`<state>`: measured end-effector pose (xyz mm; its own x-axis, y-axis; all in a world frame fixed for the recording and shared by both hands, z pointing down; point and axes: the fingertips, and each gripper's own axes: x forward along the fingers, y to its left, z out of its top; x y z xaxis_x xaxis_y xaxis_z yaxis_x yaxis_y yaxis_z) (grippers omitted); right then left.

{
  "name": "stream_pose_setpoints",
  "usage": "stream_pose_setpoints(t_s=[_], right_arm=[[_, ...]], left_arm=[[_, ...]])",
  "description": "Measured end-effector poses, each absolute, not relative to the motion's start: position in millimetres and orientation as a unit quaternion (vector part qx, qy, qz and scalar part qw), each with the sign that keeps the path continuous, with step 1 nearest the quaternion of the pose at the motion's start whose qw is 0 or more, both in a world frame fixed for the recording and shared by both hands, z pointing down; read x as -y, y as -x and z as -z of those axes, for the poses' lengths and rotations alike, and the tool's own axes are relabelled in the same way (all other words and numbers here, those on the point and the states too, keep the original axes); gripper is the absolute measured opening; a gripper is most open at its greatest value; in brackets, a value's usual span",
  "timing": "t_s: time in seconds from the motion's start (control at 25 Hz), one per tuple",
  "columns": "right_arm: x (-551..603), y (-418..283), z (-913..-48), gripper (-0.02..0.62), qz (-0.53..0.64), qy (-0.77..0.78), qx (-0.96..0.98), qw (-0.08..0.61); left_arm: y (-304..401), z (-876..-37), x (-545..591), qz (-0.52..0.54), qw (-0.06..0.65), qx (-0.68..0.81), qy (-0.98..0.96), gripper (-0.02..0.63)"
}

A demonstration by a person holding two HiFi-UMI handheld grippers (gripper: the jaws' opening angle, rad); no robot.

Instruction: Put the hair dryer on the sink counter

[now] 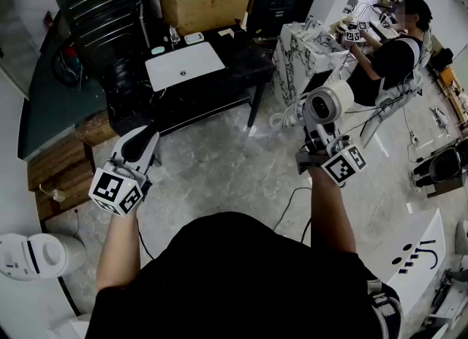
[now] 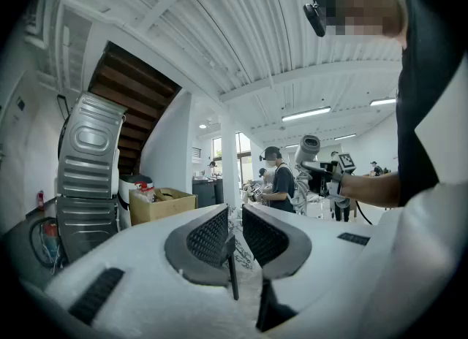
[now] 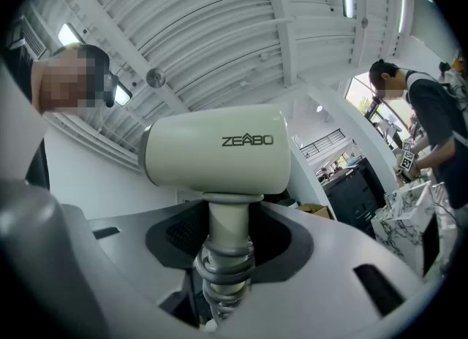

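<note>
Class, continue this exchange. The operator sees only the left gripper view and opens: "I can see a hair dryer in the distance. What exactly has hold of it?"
Observer: The right gripper is closed on the hair dryer, its jaws clamping the handle just under the barrel.
Operator: Where is the sink from there?
Observer: In the head view, the white sink lies in a black counter, ahead and to the left of the dryer.
Operator: Is anything on that counter?
Observer: Small items sit along its back edge, behind the sink.
</note>
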<state>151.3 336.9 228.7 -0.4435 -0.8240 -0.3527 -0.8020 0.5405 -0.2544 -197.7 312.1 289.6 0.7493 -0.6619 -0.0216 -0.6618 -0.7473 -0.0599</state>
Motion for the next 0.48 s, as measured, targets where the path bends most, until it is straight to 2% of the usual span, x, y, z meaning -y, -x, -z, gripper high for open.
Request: stream_pose_setpoints(t_s=[0.16,0.48], right_arm=[[-333,-158,-232,0.166,0.020,0.477,-0.850,0.220],[-328,-173,-232,0.166,0.018,0.468,-0.851,0.237]], left_arm=[[172,-288,-299,0.008,0.078,-0.372,0.925,0.038],[140,-284,-290,-0.007,0.080,-0.367,0.927,0.021]])
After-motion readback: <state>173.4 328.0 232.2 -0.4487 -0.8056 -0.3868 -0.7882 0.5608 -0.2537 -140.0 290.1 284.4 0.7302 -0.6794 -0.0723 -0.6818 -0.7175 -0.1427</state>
